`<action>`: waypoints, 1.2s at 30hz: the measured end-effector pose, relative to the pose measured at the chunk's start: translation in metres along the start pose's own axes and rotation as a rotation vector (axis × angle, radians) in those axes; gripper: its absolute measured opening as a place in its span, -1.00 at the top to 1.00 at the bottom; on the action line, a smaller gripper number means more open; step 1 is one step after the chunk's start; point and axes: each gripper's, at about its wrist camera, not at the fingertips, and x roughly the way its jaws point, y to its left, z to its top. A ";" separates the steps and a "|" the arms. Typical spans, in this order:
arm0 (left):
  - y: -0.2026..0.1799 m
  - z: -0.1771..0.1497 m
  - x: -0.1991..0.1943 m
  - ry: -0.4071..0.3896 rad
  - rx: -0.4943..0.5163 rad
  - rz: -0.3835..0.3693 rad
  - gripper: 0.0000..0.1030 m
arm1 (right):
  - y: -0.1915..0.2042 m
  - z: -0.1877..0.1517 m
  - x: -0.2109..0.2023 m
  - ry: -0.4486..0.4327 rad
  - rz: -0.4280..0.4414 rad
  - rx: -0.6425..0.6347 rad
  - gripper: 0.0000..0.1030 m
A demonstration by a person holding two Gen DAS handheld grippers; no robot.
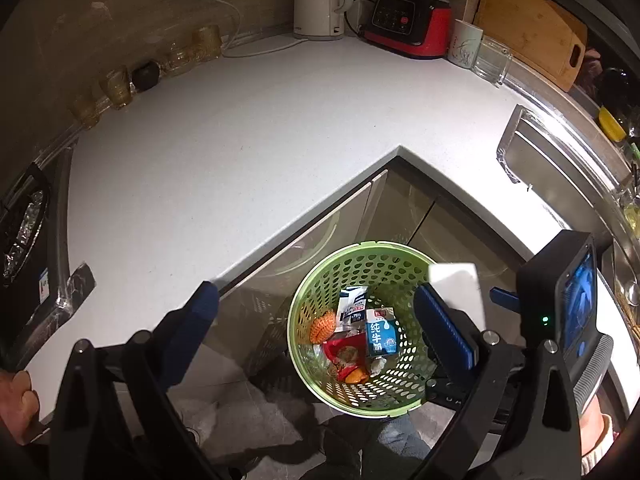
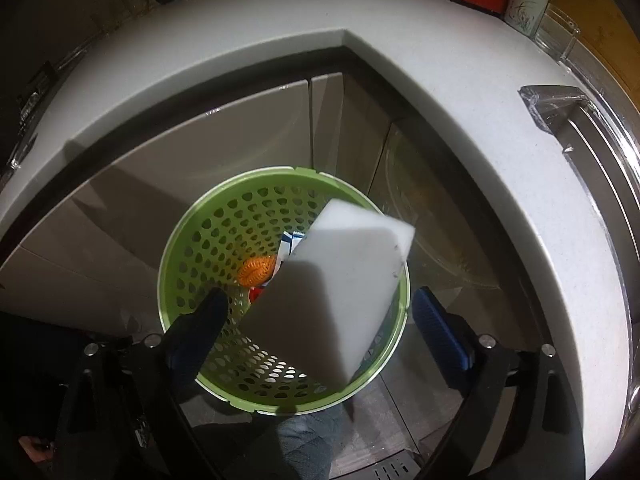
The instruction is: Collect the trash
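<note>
1. Left wrist view: looking down over a white counter [image 1: 248,128] corner onto a green basket [image 1: 304,312] standing on the floor at 6 o'clock of the frame.
2. Left gripper [image 1: 316,308] hanging above the basket, fingers spread wide apart, clamping nothing; one blue pad [image 1: 444,328] showing at 4 o'clock, the other dark finger at 8 o'clock.
3. Lying inside the basket: a blue-and-white milk carton [image 1: 382,336], an orange mesh ball [image 1: 322,328] at its 9 o'clock, a white packet [image 1: 350,304] at 11 o'clock, a red wrapper [image 1: 340,354] at 7 o'clock.
4. Showing a white sponge [image 1: 456,284] at 2 o'clock of the basket rim, with the right gripper's body just beside it at 3 o'clock.
5. Standing along the far wall: a white kettle [image 1: 320,0] at 12 o'clock, a red-and-black appliance [image 1: 408,20] at 1 o'clock, a mug [image 1: 464,44] and a wooden cutting board [image 1: 532,28] further round.
6. Right wrist view: sponge [image 2: 332,300] floating tilted above the basket [image 2: 192,248], covering most of its right half.
7. Right gripper [image 2: 324,312] standing with fingers apart, the sponge between them; cannot tell whether either pad is touching it.
8. Peeking past the sponge at 10 o'clock: the orange ball [image 2: 256,270] and a corner of the carton [image 2: 290,242].
</note>
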 end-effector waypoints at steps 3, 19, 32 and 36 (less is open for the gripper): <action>0.000 0.003 0.008 0.015 -0.007 0.007 -0.81 | -0.002 0.003 0.013 0.041 0.013 0.005 -0.87; 0.002 0.070 -0.049 -0.148 -0.080 0.031 -0.85 | -0.035 0.080 -0.108 -0.209 -0.047 0.046 -0.95; 0.000 0.133 -0.162 -0.420 -0.088 0.061 -0.85 | -0.058 0.124 -0.260 -0.532 -0.100 0.094 -0.95; -0.003 0.142 -0.191 -0.487 -0.086 0.045 -0.85 | -0.056 0.123 -0.292 -0.601 -0.116 0.097 -0.95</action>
